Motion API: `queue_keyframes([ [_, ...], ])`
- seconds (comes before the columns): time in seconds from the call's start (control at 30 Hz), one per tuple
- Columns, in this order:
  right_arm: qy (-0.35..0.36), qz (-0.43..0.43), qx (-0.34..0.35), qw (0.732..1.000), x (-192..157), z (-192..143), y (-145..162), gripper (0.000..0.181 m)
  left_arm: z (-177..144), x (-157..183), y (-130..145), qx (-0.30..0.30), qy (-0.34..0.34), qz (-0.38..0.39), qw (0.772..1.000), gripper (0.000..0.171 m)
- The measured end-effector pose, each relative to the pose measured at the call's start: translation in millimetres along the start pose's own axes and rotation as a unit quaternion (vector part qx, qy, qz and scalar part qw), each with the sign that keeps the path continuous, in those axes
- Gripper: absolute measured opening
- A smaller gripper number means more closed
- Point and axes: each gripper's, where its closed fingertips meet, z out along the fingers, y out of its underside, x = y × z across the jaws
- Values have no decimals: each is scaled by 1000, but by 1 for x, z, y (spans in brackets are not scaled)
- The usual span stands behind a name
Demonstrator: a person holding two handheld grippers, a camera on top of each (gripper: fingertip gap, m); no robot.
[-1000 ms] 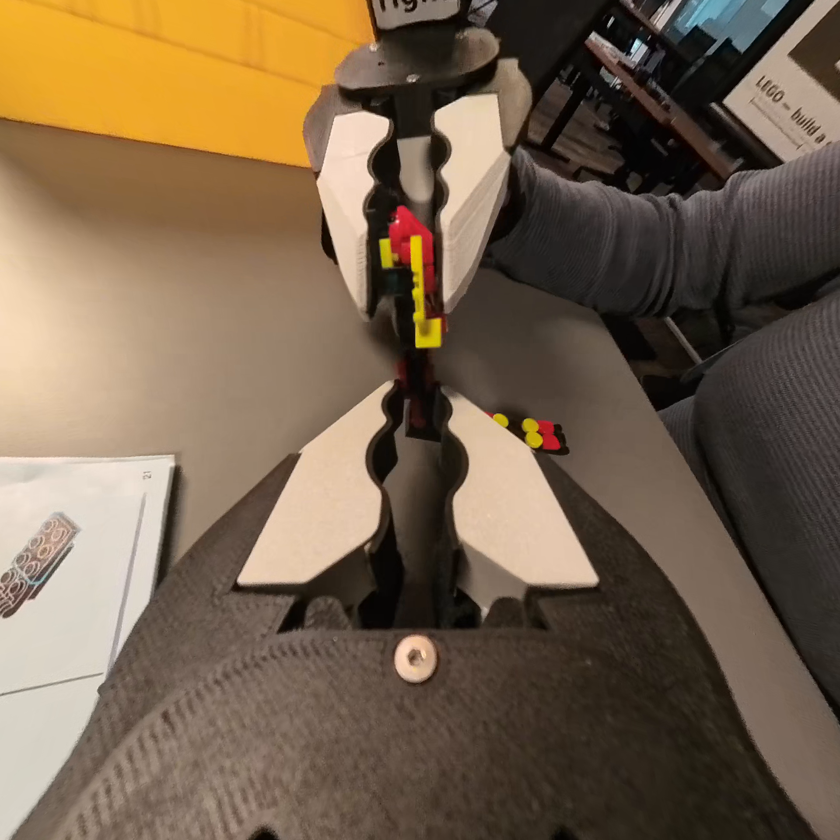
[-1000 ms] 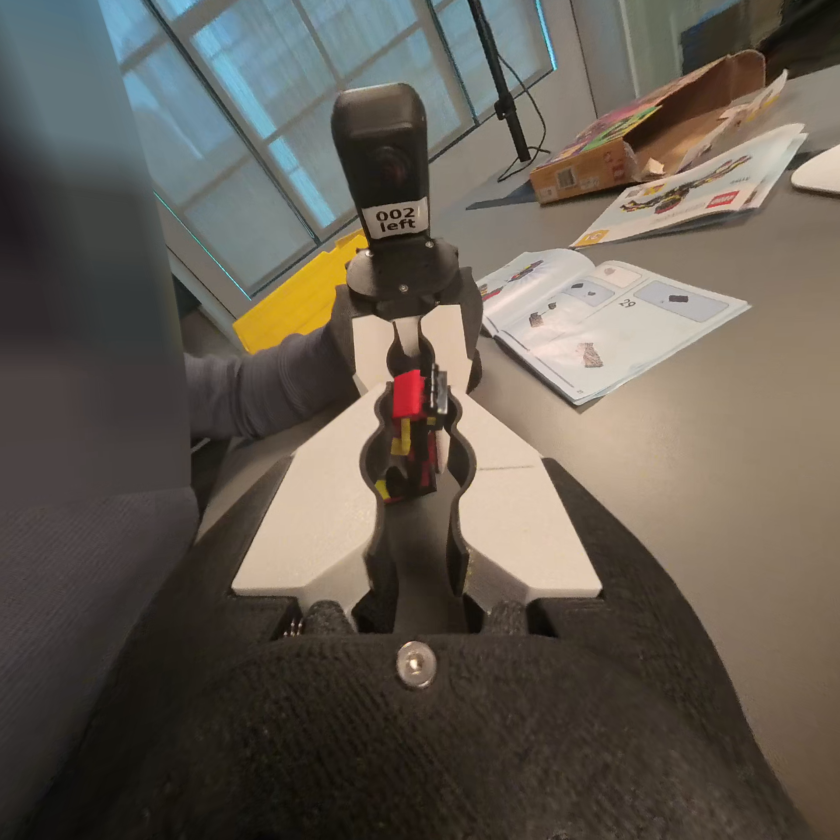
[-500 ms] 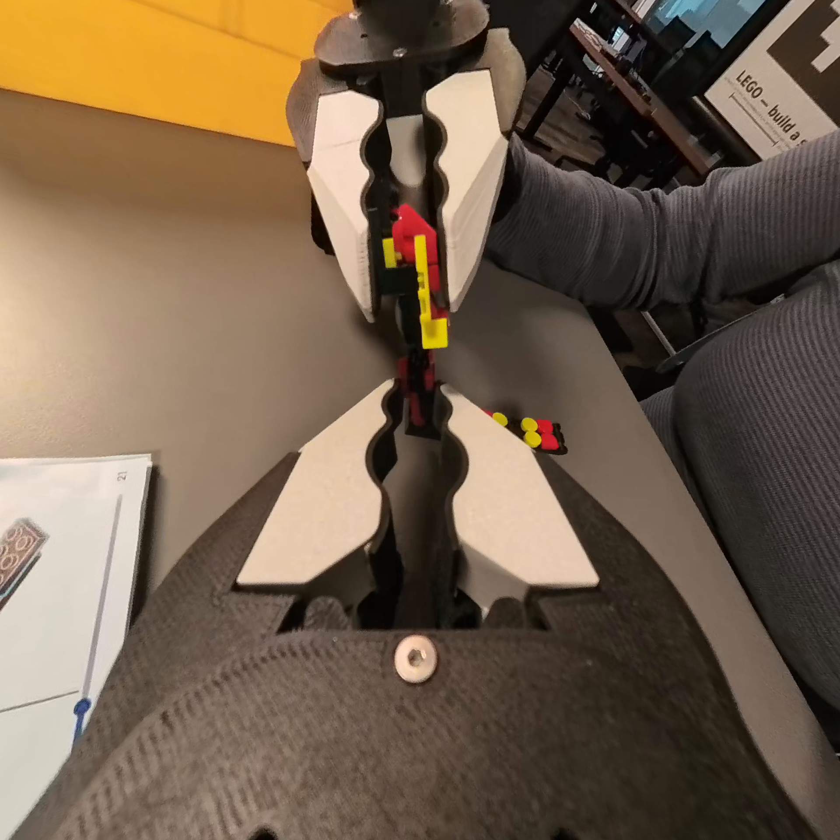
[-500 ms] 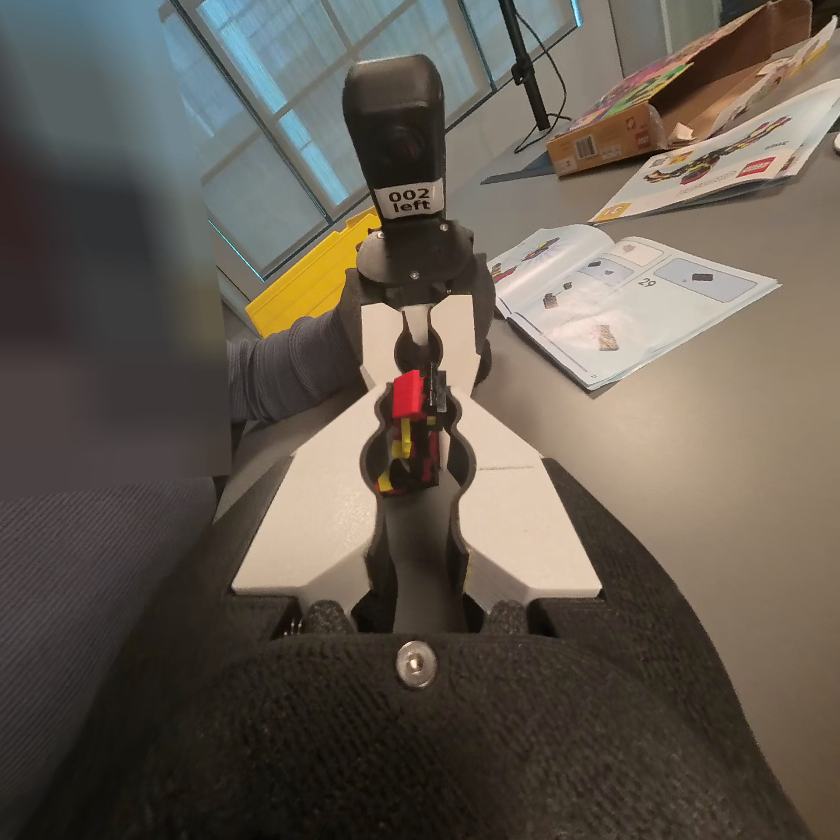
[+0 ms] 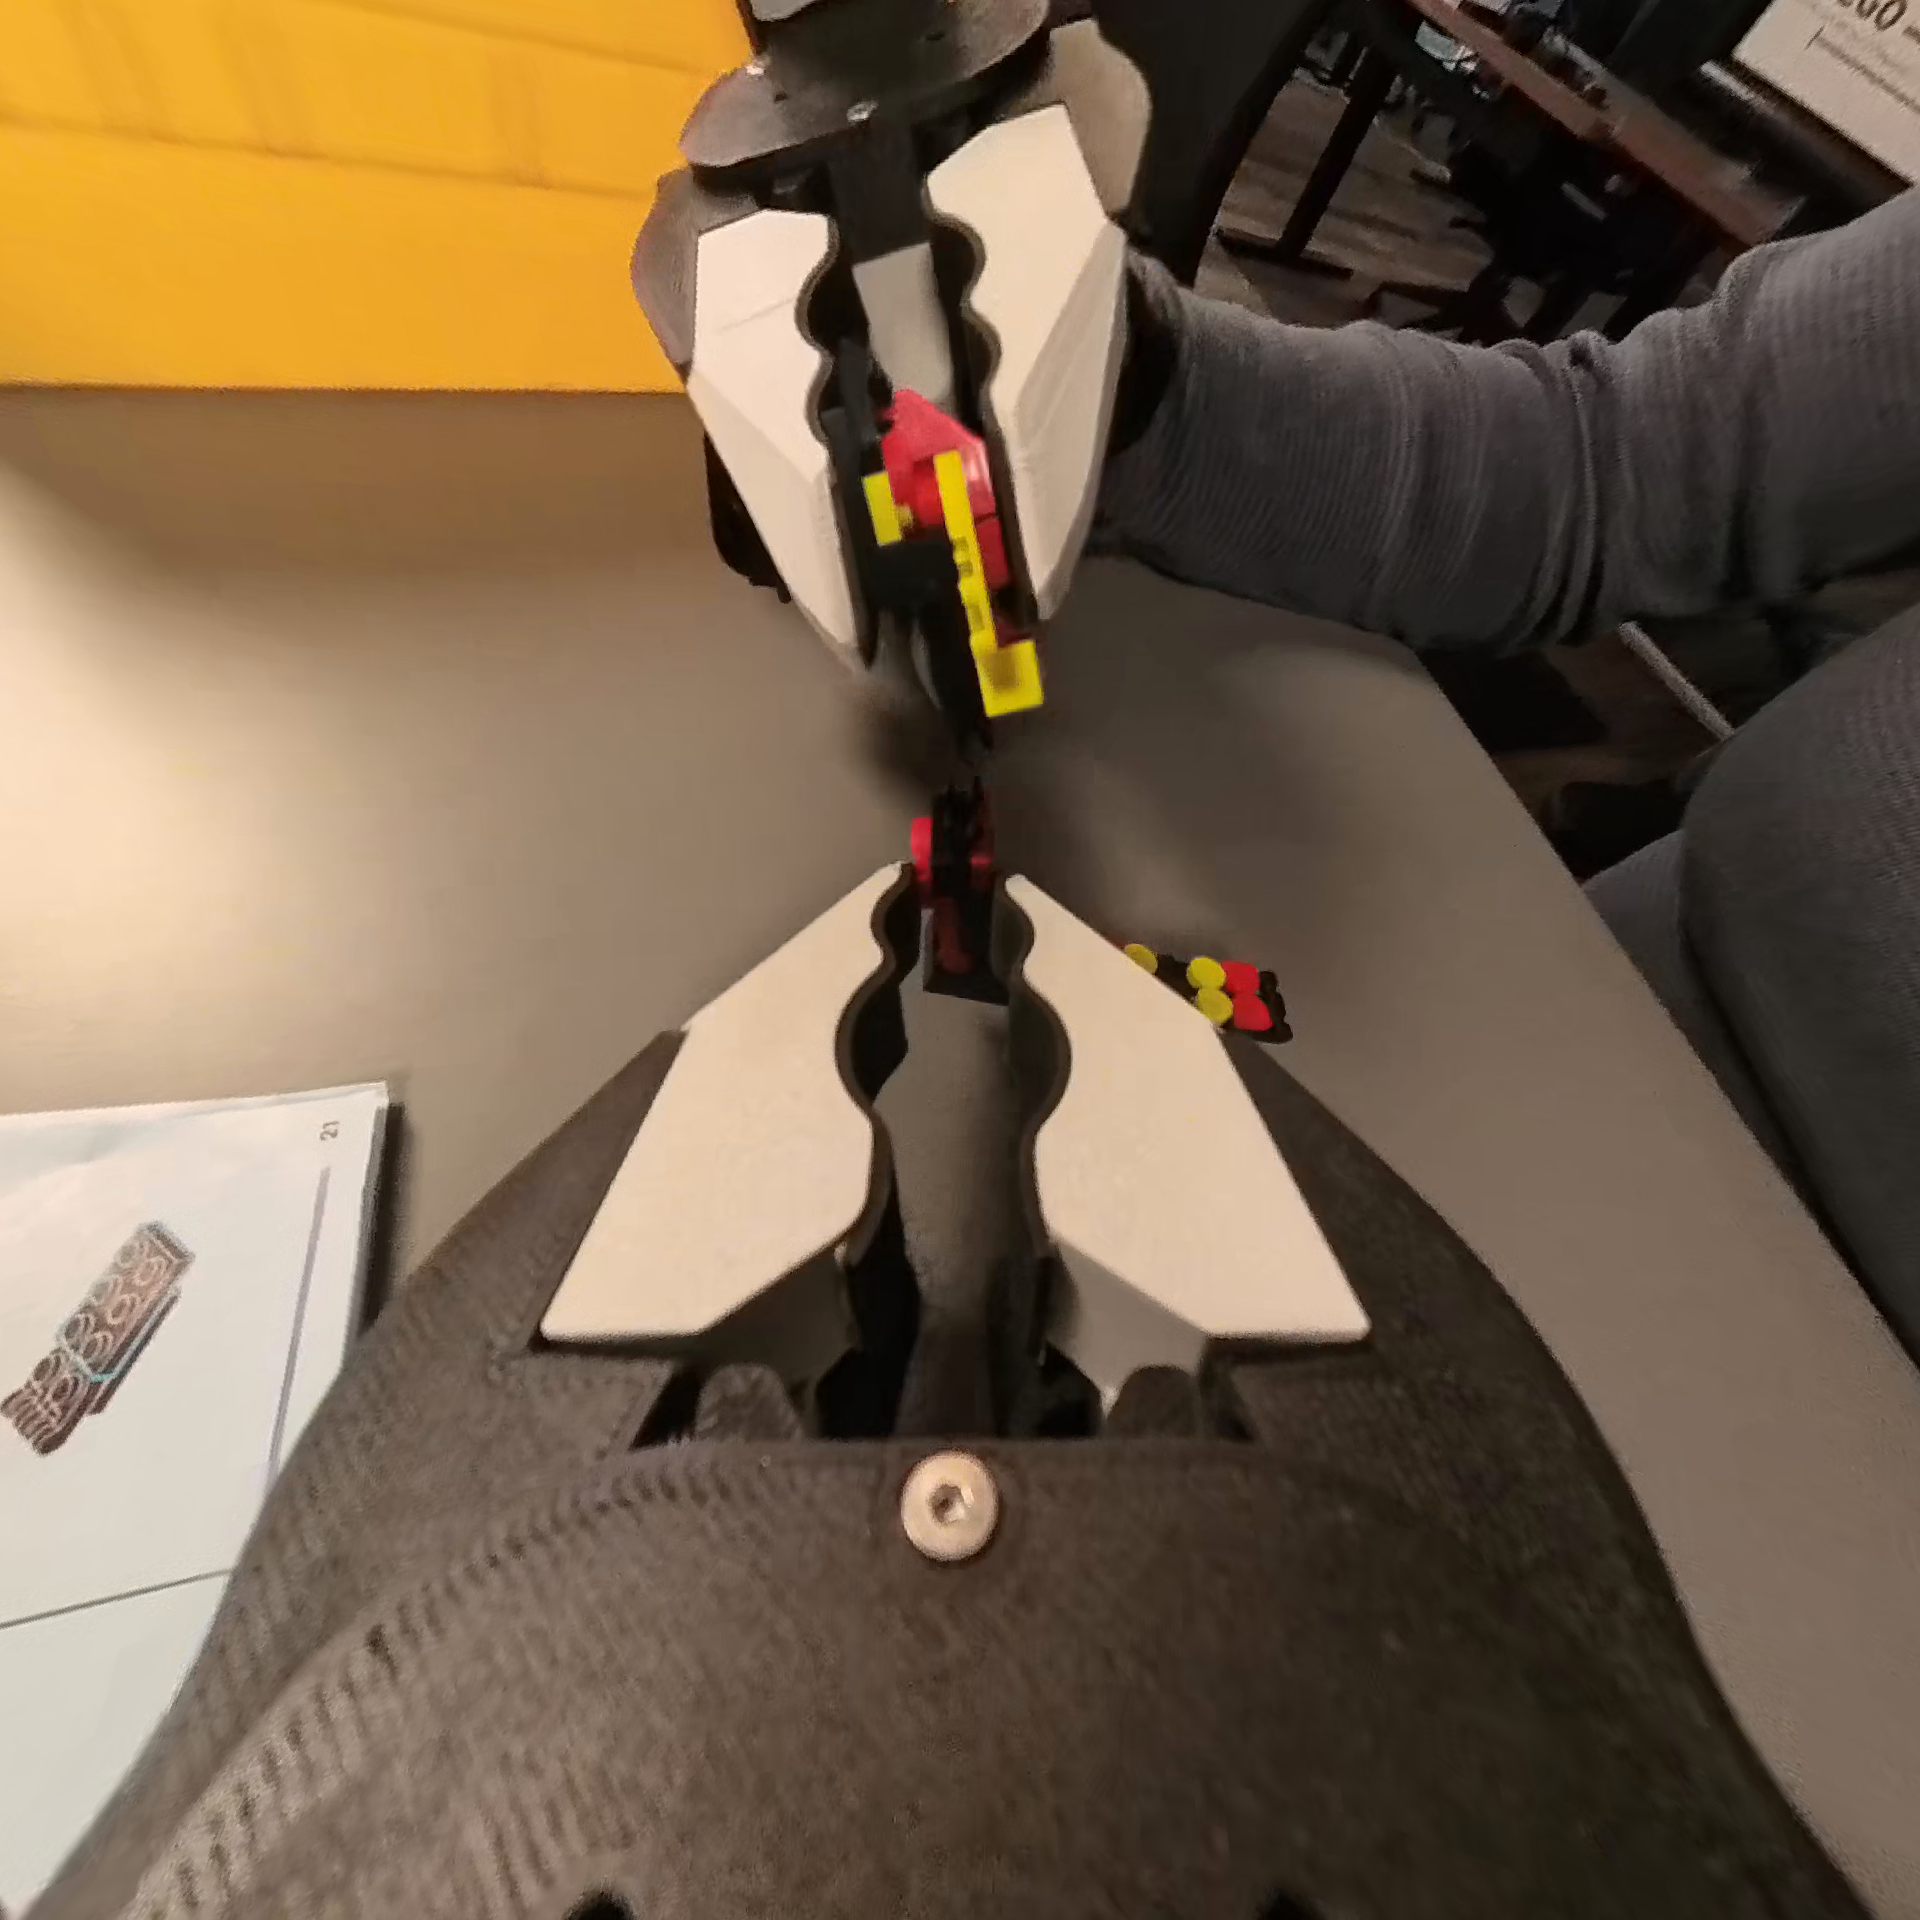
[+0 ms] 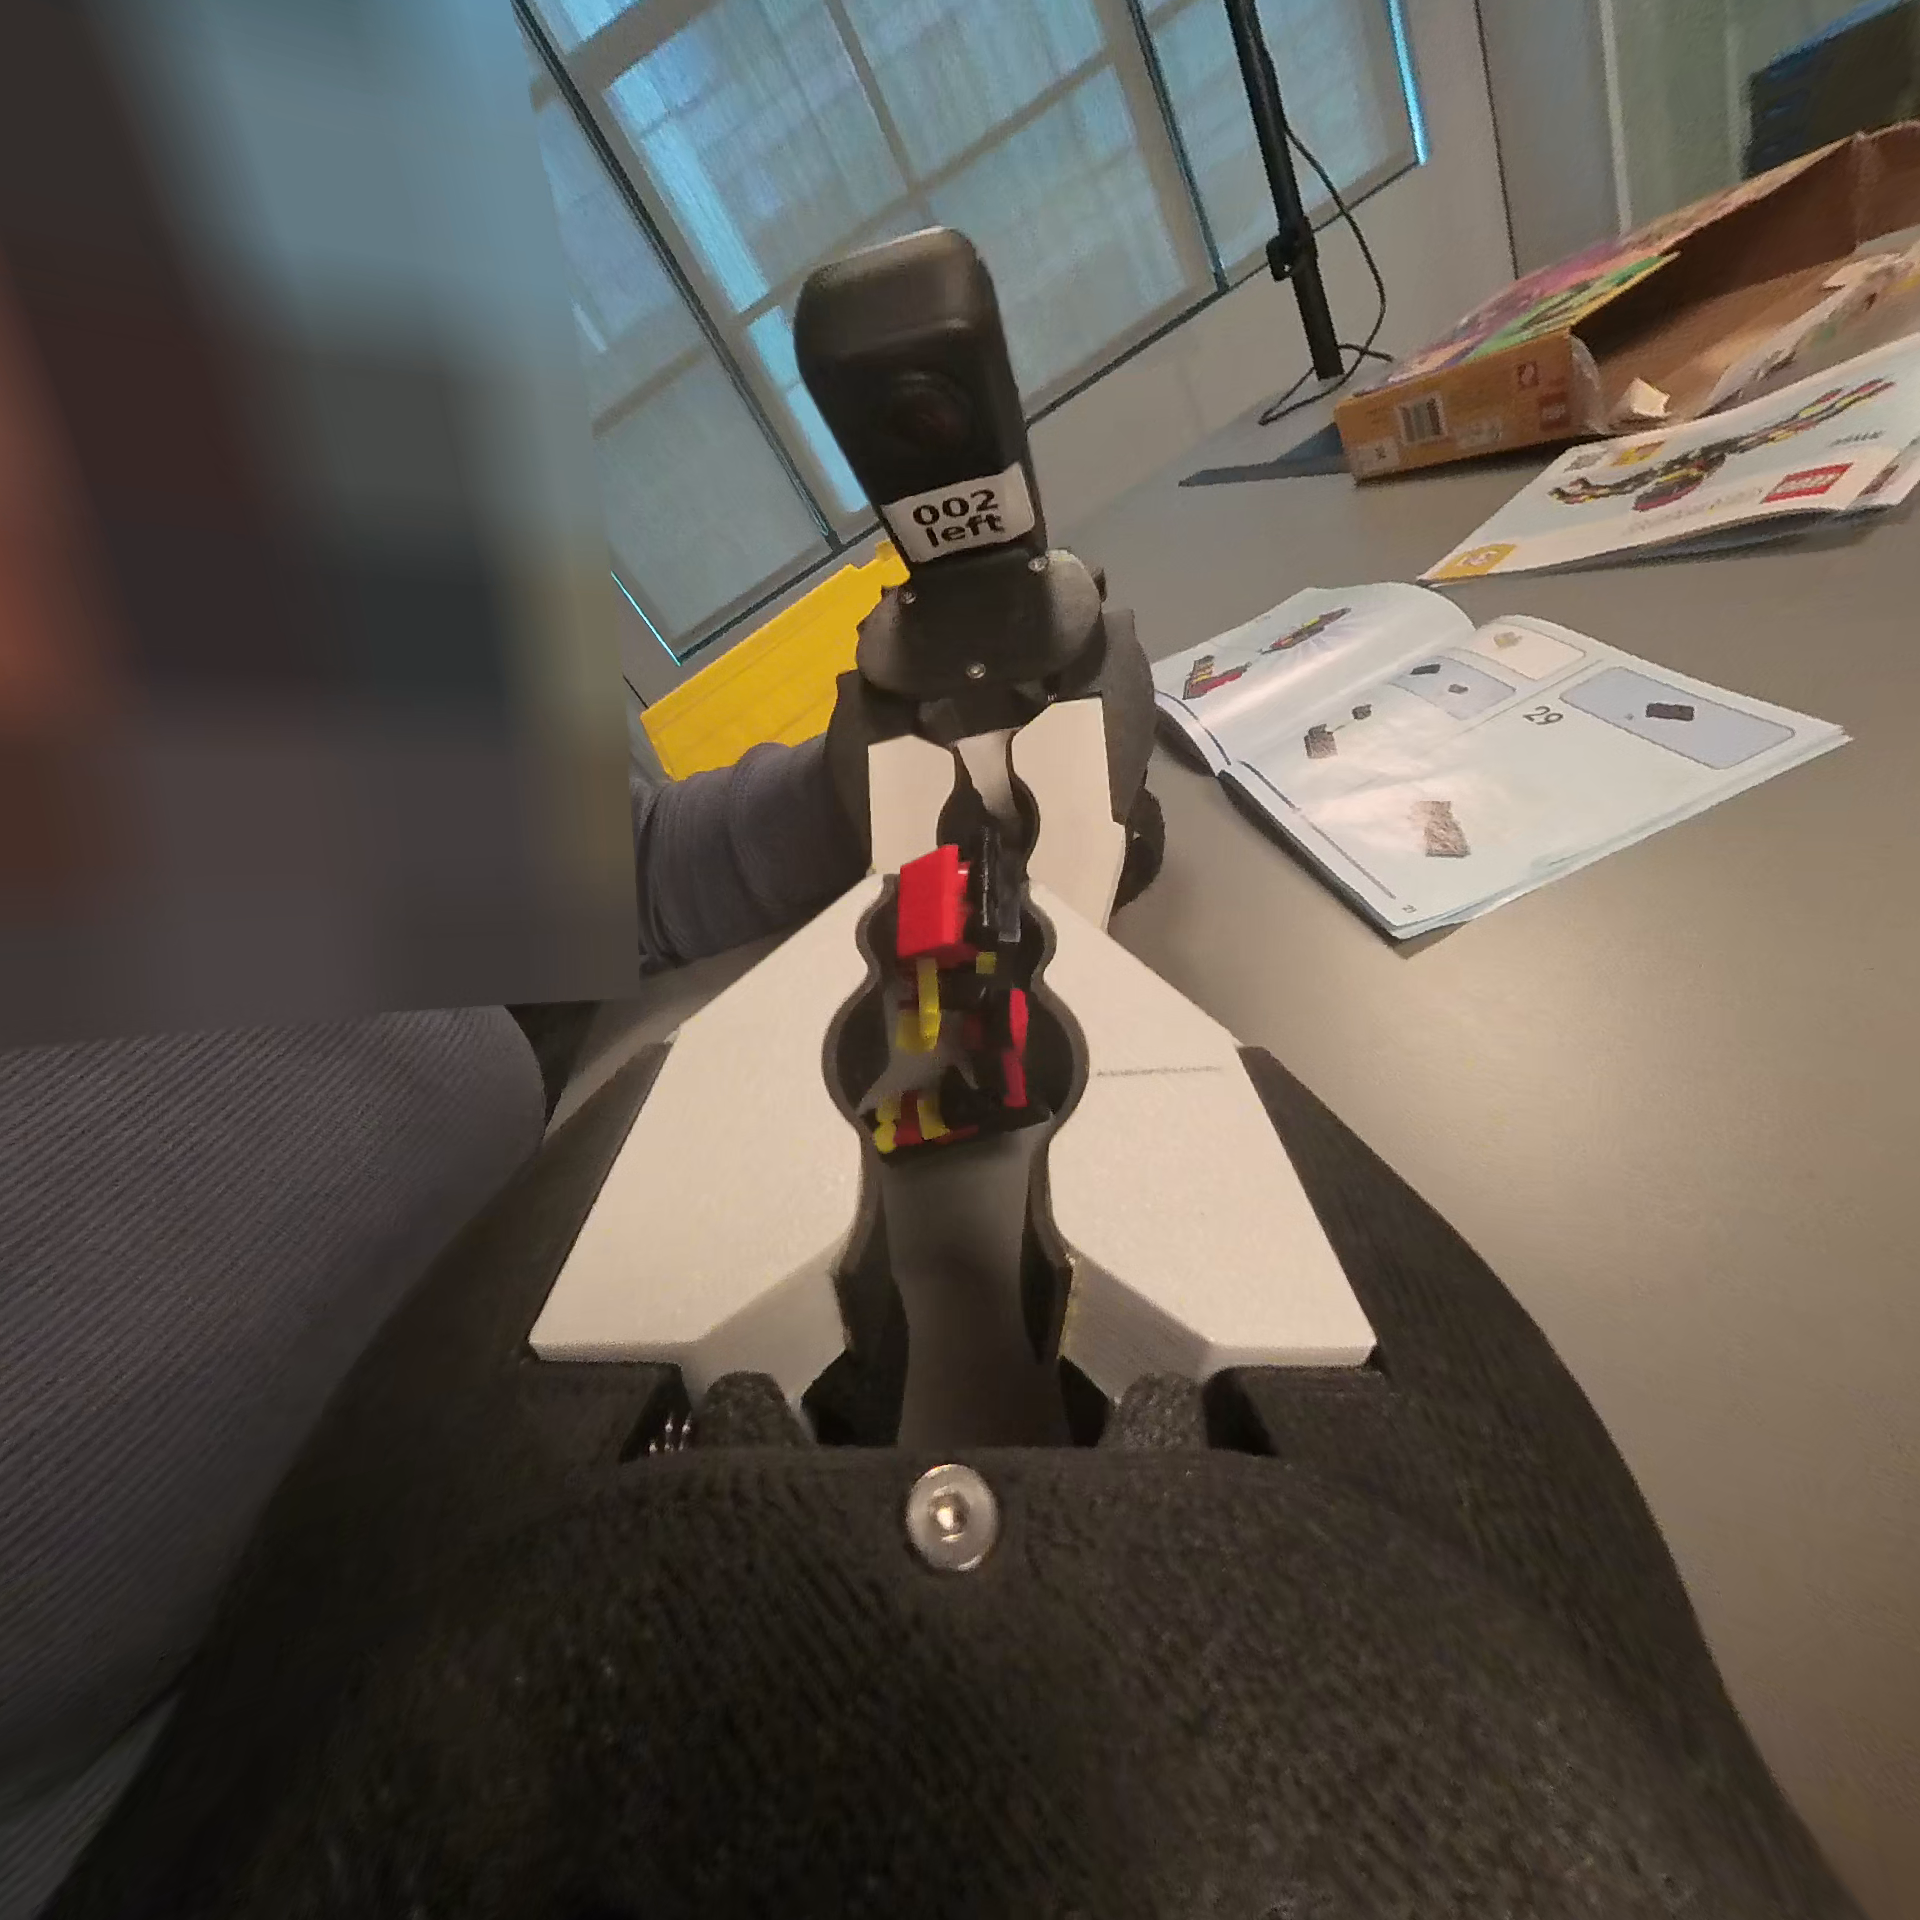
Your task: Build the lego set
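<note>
My left gripper (image 5: 954, 883) is shut on a small red and black lego piece (image 5: 954, 914) above the grey table (image 5: 416, 779). My right gripper (image 5: 951, 644) faces it tip to tip and is shut on a red, yellow and black lego assembly (image 5: 951, 540). The two parts meet between the tips; the joint is blurred. In the right wrist view the right gripper (image 6: 961, 894) holds the assembly (image 6: 951, 1018), with the left gripper (image 6: 987, 831) just behind it. A few loose yellow, red and black pieces (image 5: 1210, 992) lie on the table beside my left fingers.
An open instruction booklet (image 6: 1507, 748) lies on the table and shows in the left wrist view (image 5: 156, 1299) too. A second booklet (image 6: 1662, 499) and an open cardboard box (image 6: 1558, 384) lie farther back. A yellow bin (image 5: 312, 208) stands beyond the table. The person's sleeve (image 5: 1455, 436) and the table edge are at the right. The gap from one gripper's tips to the other's is roughly 5 cm.
The right gripper with its assembly has tilted and drawn slightly away from the left gripper's piece. Both grippers stay shut on their parts.
</note>
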Motion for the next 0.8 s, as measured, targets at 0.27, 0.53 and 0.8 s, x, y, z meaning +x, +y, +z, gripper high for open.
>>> queue_keyframes([
  [0.27, 11, -3, 48, 999, 4, -5, -12, 19, -2, -20, -3, 3, -68, 14, 998, 12],
  [0.53, 19, -15, 73, 997, 6, -6, -18, 19, 1, -26, 1, -14, -96, 13, 995, 12],
  [0.8, 67, -62, 136, 987, 12, -13, -34, 20, 2, -33, 6, -33, -145, 37, 988, 13],
])
